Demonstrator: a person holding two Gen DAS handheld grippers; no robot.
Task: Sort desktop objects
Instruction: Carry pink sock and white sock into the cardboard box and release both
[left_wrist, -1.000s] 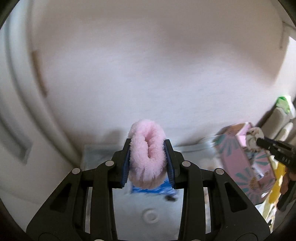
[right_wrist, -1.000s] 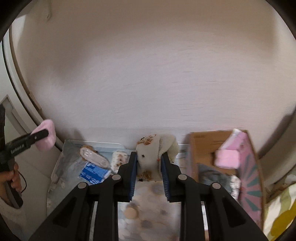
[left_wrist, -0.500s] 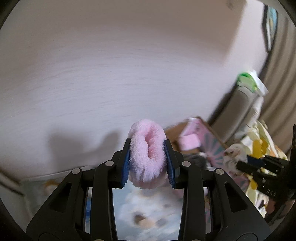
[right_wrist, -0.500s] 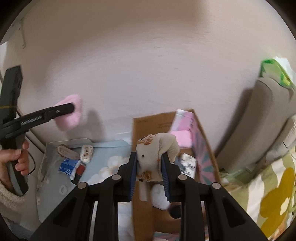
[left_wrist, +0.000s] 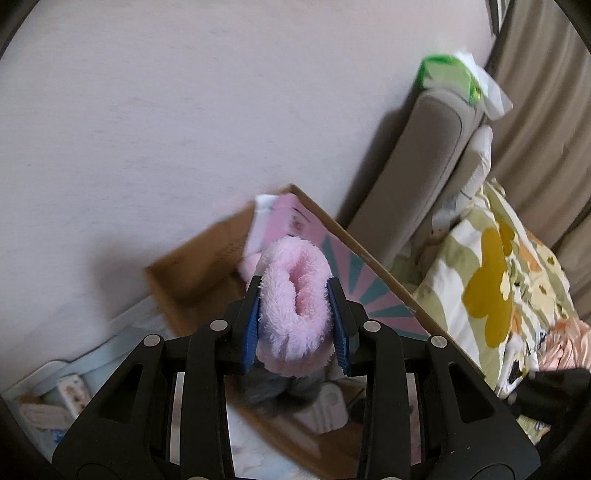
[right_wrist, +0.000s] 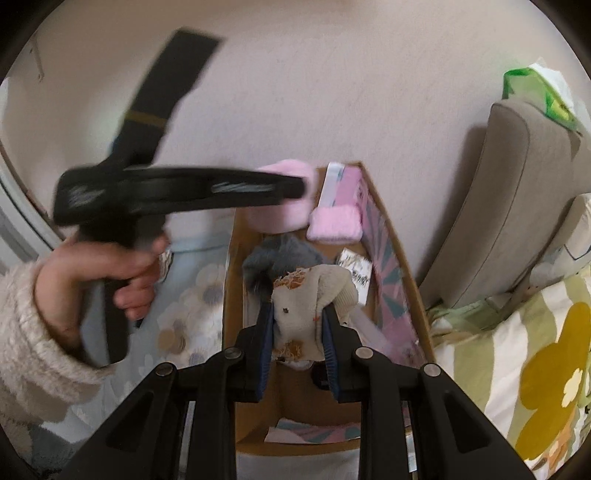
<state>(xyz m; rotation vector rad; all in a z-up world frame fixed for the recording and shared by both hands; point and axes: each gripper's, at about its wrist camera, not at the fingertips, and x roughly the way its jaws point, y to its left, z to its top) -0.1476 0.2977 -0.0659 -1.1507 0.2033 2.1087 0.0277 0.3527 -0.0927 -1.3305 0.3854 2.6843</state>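
Observation:
My left gripper (left_wrist: 295, 321) is shut on a fluffy pink ring (left_wrist: 295, 306), held above the open cardboard box (left_wrist: 192, 273). From the right wrist view that gripper (right_wrist: 301, 188) reaches in from the left over the box's far end, with the pink ring (right_wrist: 280, 218) under its tip. My right gripper (right_wrist: 299, 343) is shut on a cream plush toy (right_wrist: 306, 299) with orange patches, over the middle of the box (right_wrist: 229, 295). Inside lie a grey fluffy piece (right_wrist: 280, 254), a pink pad (right_wrist: 334, 223) and a small printed card (right_wrist: 354, 269).
The box has a pink and teal patterned flap (right_wrist: 391, 280) on its right side. A grey cushion (right_wrist: 517, 195) with a green packet (right_wrist: 535, 88) on top leans on the wall. Flowered bedding (right_wrist: 517, 369) lies right. A pale flowered mat (right_wrist: 192, 302) with small items (left_wrist: 70, 387) lies left.
Both grippers have swung right from the mat to over the cardboard box, each keeping its hold. The left gripper with the pink ring moved farthest and now sits over the box's far end.

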